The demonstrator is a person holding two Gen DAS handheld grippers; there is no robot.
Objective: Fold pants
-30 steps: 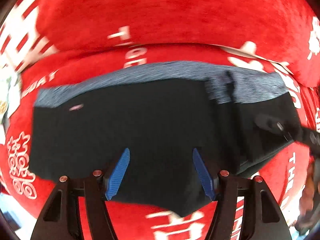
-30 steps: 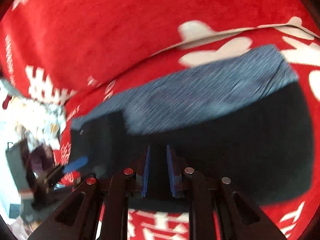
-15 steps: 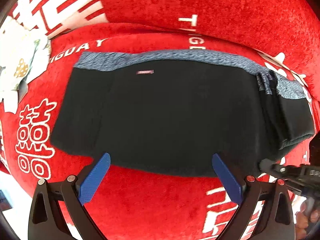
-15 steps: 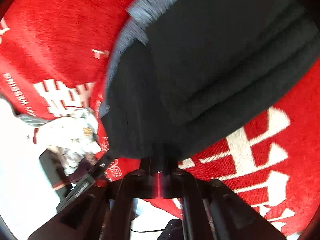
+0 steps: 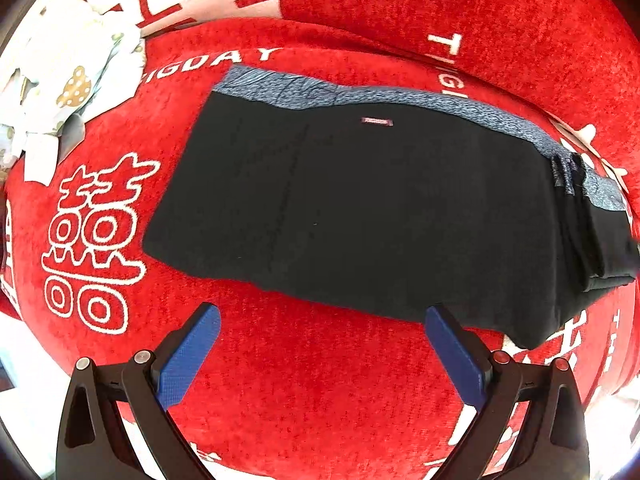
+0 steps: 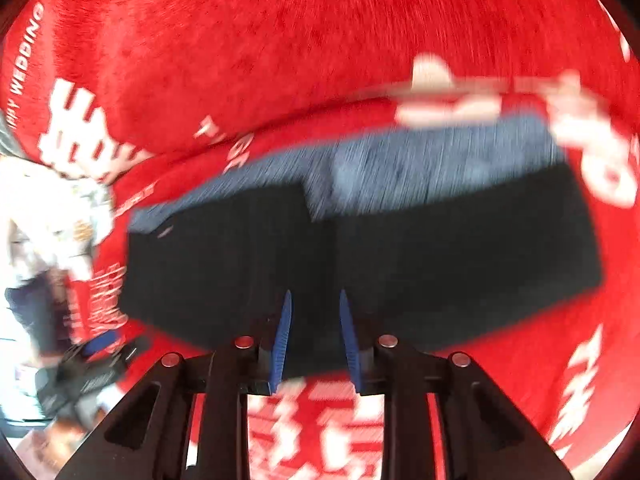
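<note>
Black pants [image 5: 360,208] with a grey-blue waistband [image 5: 400,98] lie folded flat on a red sofa seat [image 5: 304,360], with stacked layers at the right end. My left gripper [image 5: 320,332] is wide open and empty, just in front of the pants' near edge. In the blurred right wrist view the pants [image 6: 440,248] lie in front, and my right gripper [image 6: 314,320] has its blue pads a narrow gap apart at the near hem. No cloth shows clearly between them.
A white patterned cloth [image 5: 60,80] lies at the sofa's left end. The red backrest [image 5: 440,0] with white lettering rises behind the pants. The other gripper [image 6: 96,364] shows at lower left in the right wrist view.
My left gripper has backed away from the pants and opened wide. My right gripper lifted and swung the pants' end over, then came back level with its pads slightly parted.
</note>
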